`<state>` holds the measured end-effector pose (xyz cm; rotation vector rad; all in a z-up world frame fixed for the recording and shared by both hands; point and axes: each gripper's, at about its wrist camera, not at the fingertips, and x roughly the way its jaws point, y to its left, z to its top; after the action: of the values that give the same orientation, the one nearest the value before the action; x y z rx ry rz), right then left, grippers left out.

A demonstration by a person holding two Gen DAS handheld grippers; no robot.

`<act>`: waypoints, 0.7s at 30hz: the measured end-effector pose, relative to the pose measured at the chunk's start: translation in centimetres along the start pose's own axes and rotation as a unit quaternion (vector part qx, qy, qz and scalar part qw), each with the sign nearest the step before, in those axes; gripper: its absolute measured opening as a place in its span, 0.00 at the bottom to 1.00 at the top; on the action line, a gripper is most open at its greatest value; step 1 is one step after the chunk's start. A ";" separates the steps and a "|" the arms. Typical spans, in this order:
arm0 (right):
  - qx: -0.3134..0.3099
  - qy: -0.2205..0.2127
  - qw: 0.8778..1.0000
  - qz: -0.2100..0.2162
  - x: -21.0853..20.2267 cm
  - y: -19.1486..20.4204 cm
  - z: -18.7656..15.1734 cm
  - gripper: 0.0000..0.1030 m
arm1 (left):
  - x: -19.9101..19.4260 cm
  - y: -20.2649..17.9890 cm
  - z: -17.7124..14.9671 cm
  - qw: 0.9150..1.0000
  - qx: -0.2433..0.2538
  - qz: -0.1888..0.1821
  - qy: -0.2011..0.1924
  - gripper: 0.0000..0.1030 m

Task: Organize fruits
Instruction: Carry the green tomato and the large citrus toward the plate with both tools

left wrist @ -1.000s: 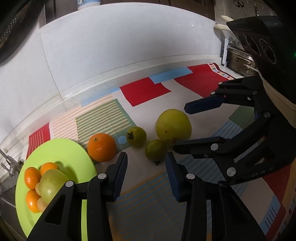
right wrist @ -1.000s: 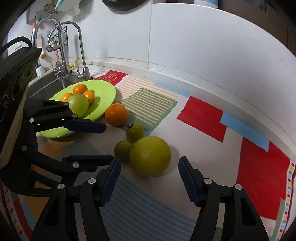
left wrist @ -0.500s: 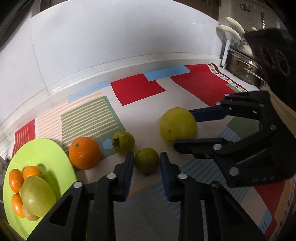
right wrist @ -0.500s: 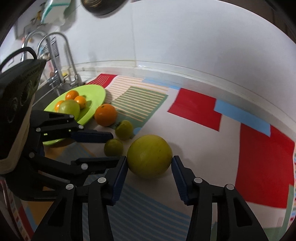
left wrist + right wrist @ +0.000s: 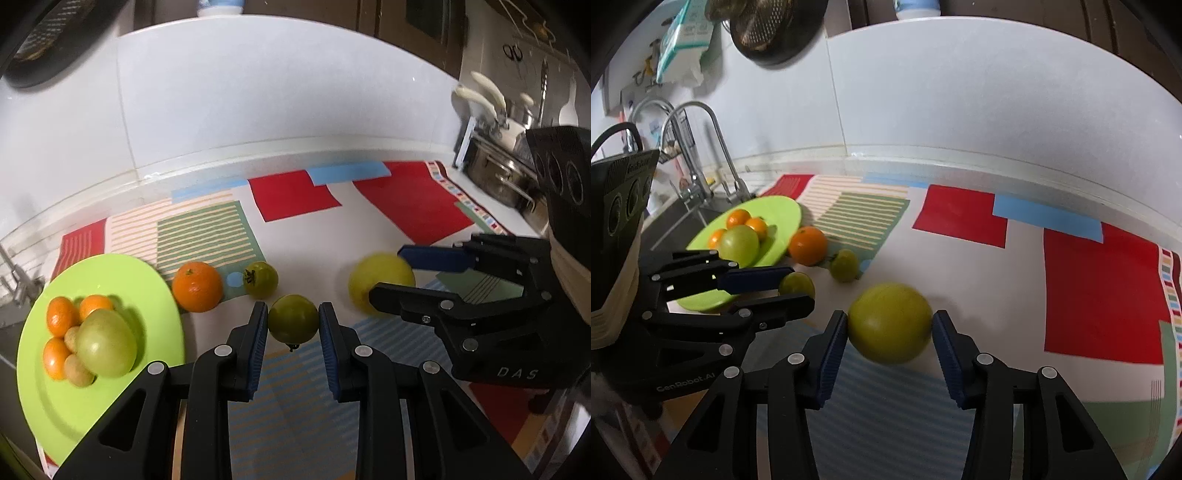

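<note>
My left gripper is shut on a small green fruit, held just above the patterned mat; it also shows in the right wrist view. My right gripper is shut on a large yellow-green fruit, seen in the left wrist view too. An orange and another small green fruit lie on the mat beside a lime-green plate. The plate holds several small oranges and a big green fruit.
The patterned mat covers the counter up to a white backsplash. A sink with tall faucets lies beyond the plate. Steel pots stand at the far right.
Both grippers moved forward and closed: the left on the small green fruit, the right on the large yellow-green fruit. Both fruits now look lifted slightly.
</note>
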<state>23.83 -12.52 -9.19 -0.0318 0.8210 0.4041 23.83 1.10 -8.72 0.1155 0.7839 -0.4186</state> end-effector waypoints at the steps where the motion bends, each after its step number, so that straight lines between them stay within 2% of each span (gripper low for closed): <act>1: 0.003 -0.003 1.000 0.000 -0.4 0.2 0.0 0.43 | -0.4 0.0 -0.1 1.000 -0.005 0.001 -0.002 0.27; 2: 0.006 -0.005 1.000 0.001 -0.6 0.4 -0.1 0.40 | -0.7 0.1 -0.2 1.000 -0.009 0.003 -0.003 0.27; 3: 0.007 -0.006 1.000 0.000 -0.8 0.6 -0.2 0.27 | -0.8 0.2 -0.4 1.000 -0.014 0.005 -0.002 0.27; 4: 0.005 -0.004 1.000 -0.001 -0.8 0.8 -0.3 0.24 | -1.0 0.3 -0.6 1.000 -0.018 0.006 0.000 0.27; 6: 0.006 0.002 1.000 -0.006 -0.6 1.0 -0.5 0.24 | -1.3 0.4 -1.1 1.000 -0.025 0.009 0.003 0.27; 8: 0.016 0.003 1.000 -0.009 -0.6 0.9 -0.6 0.36 | -1.6 0.5 -1.6 0.999 -0.031 0.013 0.004 0.27; 9: 0.023 0.009 1.000 -0.015 -0.6 0.8 -0.7 0.54 | -1.7 0.5 -1.8 0.999 -0.035 0.014 0.006 0.27; 10: 0.024 0.011 0.999 -0.019 -0.6 0.8 -0.8 0.60 | -1.8 0.6 -2.0 0.999 -0.039 0.014 0.008 0.27; 12: 0.019 0.012 1.000 -0.021 -0.5 1.0 -1.2 0.61 | -1.8 0.6 -2.3 0.999 -0.043 0.018 0.009 0.27; 17: 0.037 0.039 0.998 0.021 0.7 1.3 -1.6 0.61 | -1.8 1.1 -2.8 0.998 -0.059 0.021 0.013 0.27; 21: 0.036 0.055 0.997 0.040 1.4 2.0 -1.8 0.52 | -2.2 1.4 -3.1 0.998 -0.061 0.031 0.011 0.27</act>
<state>22.65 -10.55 -11.20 0.0473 0.9474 0.4514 20.98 3.90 -9.48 0.0308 0.8239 -0.3101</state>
